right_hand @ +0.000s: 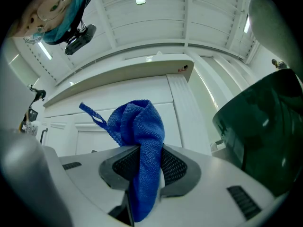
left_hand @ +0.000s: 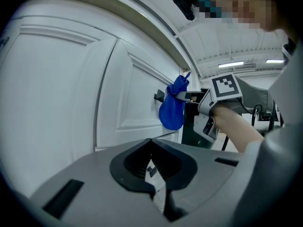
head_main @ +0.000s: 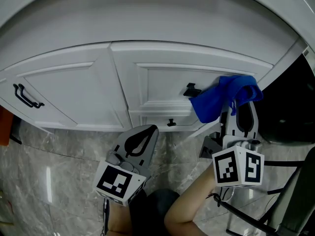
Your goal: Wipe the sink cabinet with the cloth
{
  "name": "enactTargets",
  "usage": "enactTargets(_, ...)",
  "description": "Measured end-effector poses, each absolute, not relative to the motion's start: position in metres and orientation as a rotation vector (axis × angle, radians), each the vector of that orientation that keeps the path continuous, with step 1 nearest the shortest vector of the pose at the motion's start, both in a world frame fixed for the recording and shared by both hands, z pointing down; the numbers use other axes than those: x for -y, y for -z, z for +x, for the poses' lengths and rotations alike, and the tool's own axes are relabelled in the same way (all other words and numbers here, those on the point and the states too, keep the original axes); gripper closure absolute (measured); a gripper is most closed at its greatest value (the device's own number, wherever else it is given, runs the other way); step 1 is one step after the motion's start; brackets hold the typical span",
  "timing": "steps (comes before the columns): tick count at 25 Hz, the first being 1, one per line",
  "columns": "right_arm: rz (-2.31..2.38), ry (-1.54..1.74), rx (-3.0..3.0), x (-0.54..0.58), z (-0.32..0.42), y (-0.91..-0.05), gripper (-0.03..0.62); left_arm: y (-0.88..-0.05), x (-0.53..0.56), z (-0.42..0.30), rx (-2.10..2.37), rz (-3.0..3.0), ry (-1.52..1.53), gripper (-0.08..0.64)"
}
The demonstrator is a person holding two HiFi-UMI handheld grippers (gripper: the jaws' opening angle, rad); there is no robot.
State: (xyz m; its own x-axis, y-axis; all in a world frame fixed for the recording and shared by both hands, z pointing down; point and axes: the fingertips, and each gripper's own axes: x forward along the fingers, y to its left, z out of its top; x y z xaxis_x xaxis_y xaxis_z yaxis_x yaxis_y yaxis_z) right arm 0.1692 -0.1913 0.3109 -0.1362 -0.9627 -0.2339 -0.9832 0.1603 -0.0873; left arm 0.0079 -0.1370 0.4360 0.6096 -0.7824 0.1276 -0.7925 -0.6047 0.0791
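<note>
- The right gripper (head_main: 234,113), its jaws clamped on a bunched blue cloth (head_main: 222,100), holds the fabric up at the right-hand door (head_main: 165,85) of the white sink cabinet, just beside that door's black handle (head_main: 191,90).
- In the left gripper view the cloth appears to lie against the door panel next to the handle. How firmly it presses cannot be told.
- A thin loop (right_hand: 92,115) of the cloth sticks out to one side of the bundle. The rest stands up out of the jaws in a loose fold.
- The left gripper (head_main: 149,132) hangs low in front of the cabinet's bottom edge, over the marbled floor (head_main: 59,166). Its jaws are drawn together with nothing between them, well apart from the cloth.
- The step in hand looks like the wiping itself, at work on the right-hand door. The left-hand door (head_main: 69,95), with its own dark handle (head_main: 25,96), would come after.
- The next move probably calls for steady pressure and a sweep across the panel. The bundle has to steer round the handle so the loose loop does not catch.
- A dark bin (head_main: 290,107) stands close on the right, leaving little room for a wide stroke that way.
</note>
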Motion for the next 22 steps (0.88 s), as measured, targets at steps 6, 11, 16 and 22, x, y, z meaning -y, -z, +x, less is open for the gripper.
enactTargets(6,-1.913,-0.123,-2.182,0.189,0.175,-0.312,0.471,-0.434,0.137,0.001,1.349,2.682,-0.121,0.555)
enactTargets(11,-1.947,-0.109,-2.148,0.188,0.184,-0.313,0.471,-0.431,0.137,0.000,1.361,2.684,-0.090,0.555)
enactTargets(16,-1.980,-0.101,-2.130,0.187,0.192,-0.316,0.471,-0.429,0.135,0.006,1.345,2.707,-0.092,0.555)
enactTargets(22,-2.061,-0.092,-2.081,0.186,0.210,-0.323,0.471,-0.423,0.136,0.016,1.377,2.787,-0.103,0.555)
